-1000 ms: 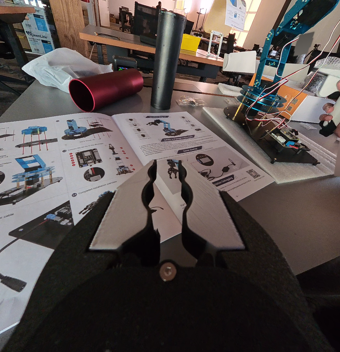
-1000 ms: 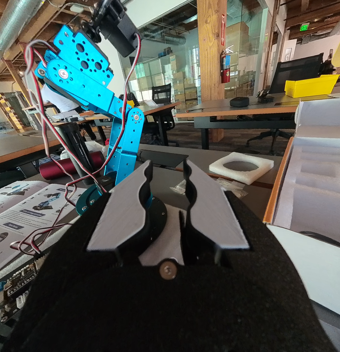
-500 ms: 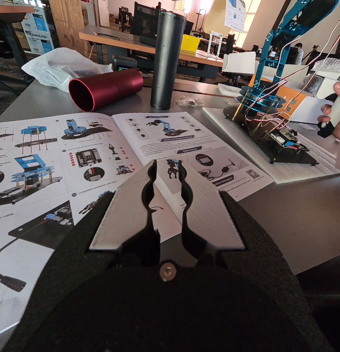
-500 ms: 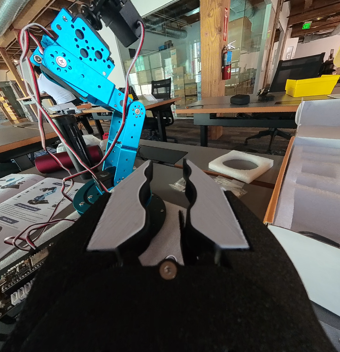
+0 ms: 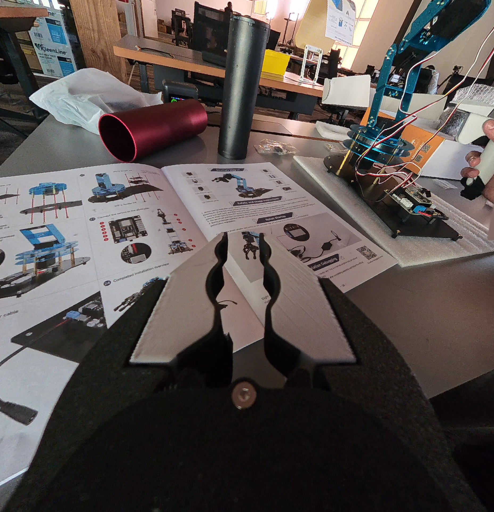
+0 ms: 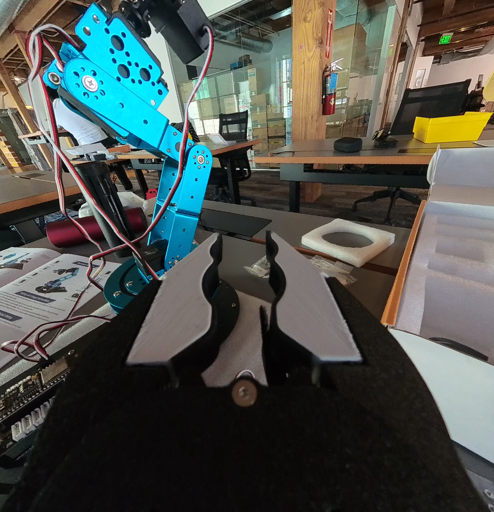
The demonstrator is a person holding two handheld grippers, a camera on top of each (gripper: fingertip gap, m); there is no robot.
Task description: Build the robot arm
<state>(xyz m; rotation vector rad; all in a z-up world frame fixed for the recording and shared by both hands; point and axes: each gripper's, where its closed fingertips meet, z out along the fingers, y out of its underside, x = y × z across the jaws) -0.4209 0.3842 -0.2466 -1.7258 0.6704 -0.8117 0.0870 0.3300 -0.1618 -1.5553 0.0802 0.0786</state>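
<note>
My left gripper (image 5: 243,239) is open and empty, held just above an open instruction booklet (image 5: 146,221) on the grey table (image 5: 406,318). My right gripper (image 6: 243,240) is open and empty, just right of a small blue robot arm (image 6: 173,216) with red and white wires (image 6: 60,171). The arm stands on a round black base (image 6: 226,307) over a white foam sheet (image 6: 240,346). In the left wrist view the blue arm (image 5: 390,91) stands on a black plate (image 5: 417,221), and the right gripper's white handle (image 5: 489,158) shows in a hand at the right edge.
A red tube (image 5: 154,127) lies on its side beside an upright black cylinder (image 5: 240,88). A white bag (image 5: 85,94) lies behind them. A circuit board (image 6: 27,388) sits at the left, a foam ring (image 6: 348,241) and small parts bags (image 6: 257,267) ahead, an open foam-lined box (image 6: 462,263) at the right. Across from one pair of fingers to the other is roughly 50 centimetres. From the right gripper's tips to the black plate (image 5: 417,221) is close to 25 centimetres.
The right gripper has moved left and closer to the blue arm, which now looms larger in its view. In the left wrist view the right hand has shifted slightly. The left gripper is still.
</note>
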